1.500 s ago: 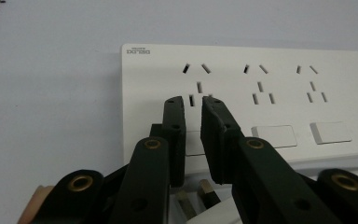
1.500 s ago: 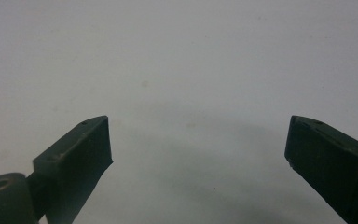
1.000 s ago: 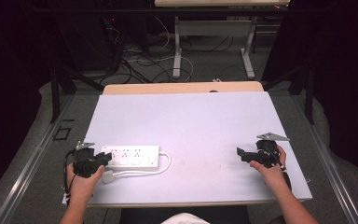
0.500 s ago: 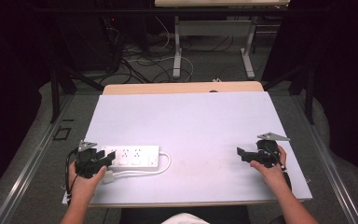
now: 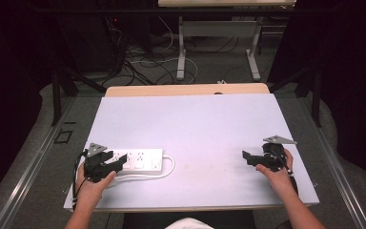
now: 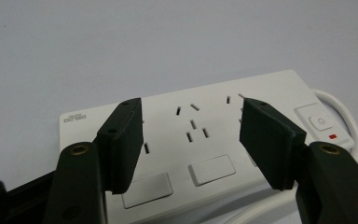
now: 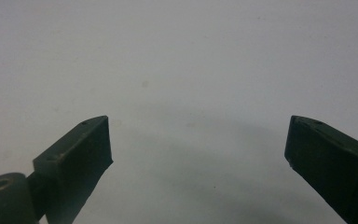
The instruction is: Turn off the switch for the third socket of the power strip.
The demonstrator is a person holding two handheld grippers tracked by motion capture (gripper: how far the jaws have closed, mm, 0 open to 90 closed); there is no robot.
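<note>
1. Two hand-held grippers work over a pale tabletop, one in each of the person's hands.
2. In the high view the left hand-held gripper sits at about 8 o'clock on the tabletop, its tips over the left end of a white power strip.
3. In the left gripper view, the left hand-held gripper has its jaws apart — they have just been opening — and they stand above the power strip with sockets showing between them; the pads press on nothing.
4. The power strip lies flat at about 8 o'clock, and its white cable loops round its right end and runs back along its near side.
5. The right hand-held gripper rests at about 4 o'clock, well apart from the power strip, pointing toward 9 o'clock.
6. In the right gripper view, the right hand-held gripper has its jaws wide apart — bare tabletop lies between them.
</note>
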